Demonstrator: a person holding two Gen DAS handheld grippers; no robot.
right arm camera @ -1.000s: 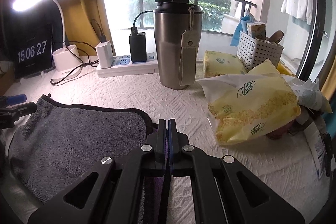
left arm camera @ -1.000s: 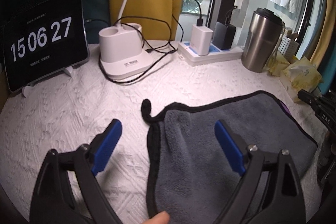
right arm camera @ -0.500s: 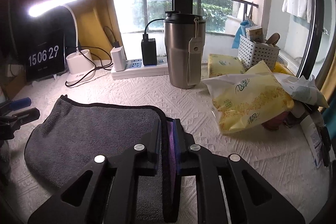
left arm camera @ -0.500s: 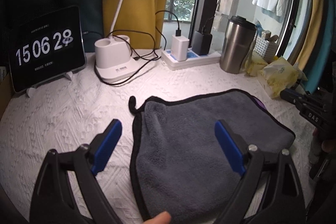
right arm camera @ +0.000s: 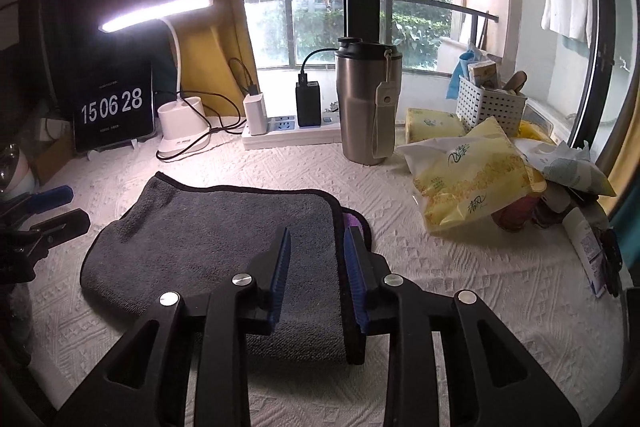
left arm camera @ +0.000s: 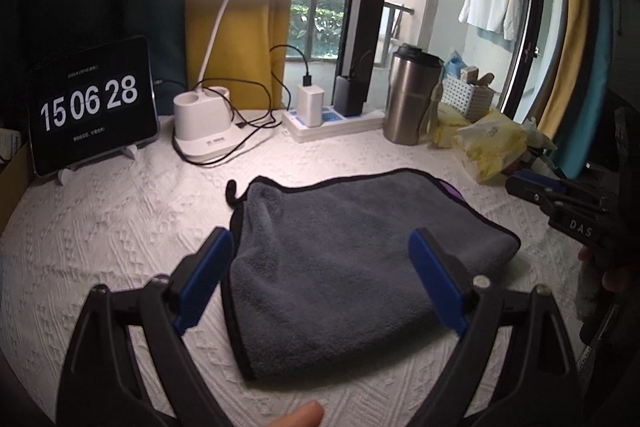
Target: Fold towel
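Note:
A grey towel (left arm camera: 352, 267) with black edging lies folded on the white textured tablecloth; a purple under-layer peeks out at its right corner (right arm camera: 352, 221). It also shows in the right wrist view (right arm camera: 224, 243). My left gripper (left arm camera: 320, 279) is open and empty, raised above the towel's left part. My right gripper (right arm camera: 316, 267) is partly open and empty, raised over the towel's right edge. The right gripper shows in the left wrist view (left arm camera: 560, 199) at the far right, and the left gripper (right arm camera: 52, 211) in the right wrist view at the far left.
At the back stand a tablet clock (left arm camera: 92, 107), a lit desk lamp on a white base (left arm camera: 204, 131), a power strip with chargers (left arm camera: 332, 115) and a steel tumbler (right arm camera: 368, 107). Yellow tissue packs (right arm camera: 472, 183) and a white basket (right arm camera: 490, 105) crowd the right.
My right gripper has opened, let go of the towel's right edge and pulled back and up. My left gripper has also risen and drawn back. The towel lies still.

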